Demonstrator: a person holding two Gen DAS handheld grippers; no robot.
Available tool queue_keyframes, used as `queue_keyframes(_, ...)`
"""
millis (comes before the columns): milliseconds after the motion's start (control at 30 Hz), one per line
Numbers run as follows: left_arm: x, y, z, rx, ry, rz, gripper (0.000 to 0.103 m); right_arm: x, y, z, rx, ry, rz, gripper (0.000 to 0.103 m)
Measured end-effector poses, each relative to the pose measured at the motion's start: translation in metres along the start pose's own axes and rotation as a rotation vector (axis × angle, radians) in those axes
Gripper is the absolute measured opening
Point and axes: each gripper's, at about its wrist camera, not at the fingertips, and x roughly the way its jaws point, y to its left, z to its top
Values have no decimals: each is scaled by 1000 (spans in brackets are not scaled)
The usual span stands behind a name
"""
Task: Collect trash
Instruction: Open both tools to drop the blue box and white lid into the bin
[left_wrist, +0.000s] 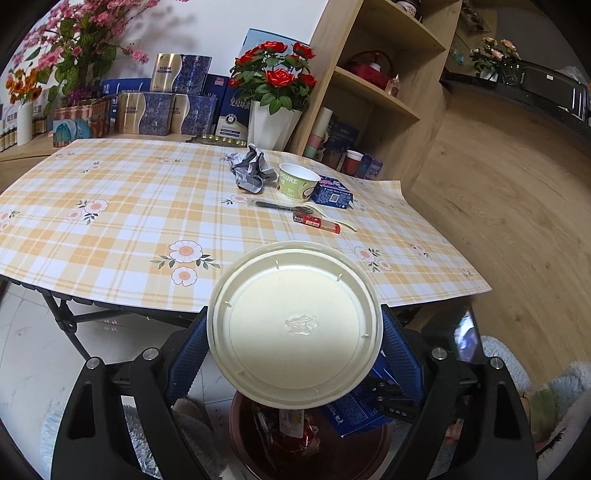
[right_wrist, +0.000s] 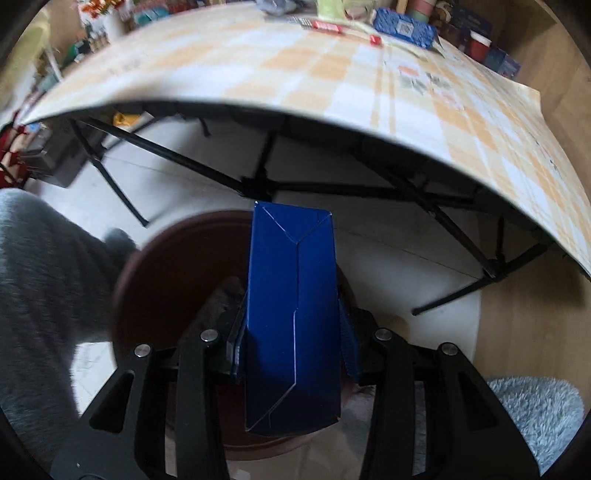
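Beyond the near edge of the orange-and-white plaid worktop (left_wrist: 122, 221), over pale tile floor, the left gripper (left_wrist: 291, 343) fingers pinch a round cream plastic lid (left_wrist: 293, 325) facing the camera, while the right gripper (right_wrist: 291, 336) fingers clamp a dark blue carton (right_wrist: 291, 317), long axis pointing forward, above the round brown bin (right_wrist: 177, 266).

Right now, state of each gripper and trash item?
left gripper: shut on white lid, over bin
right gripper: shut on blue carton, over bin
yogurt cup: upright, open, on table
foil wrapper: crumpled
blue box: lying flat
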Motion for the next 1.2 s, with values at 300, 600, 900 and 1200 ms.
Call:
queue_keyframes(300, 7, 1, 0, 1, 18, 5, 84, 9, -16, -2, 75, 33, 8, 71)
queue_keyframes(600, 14, -8, -2, 44, 45, -5, 84, -38, -33, 8, 154, -191, 57, 97)
queue_keyframes(900, 32, -24, -11, 115, 134, -45, 85, -92, -74, 5, 330, -454, -77, 97)
queue_keyframes(1200, 79, -42, -35, 180, 356, -115, 85, -96, -116, -8, 504, -485, -177, 97)
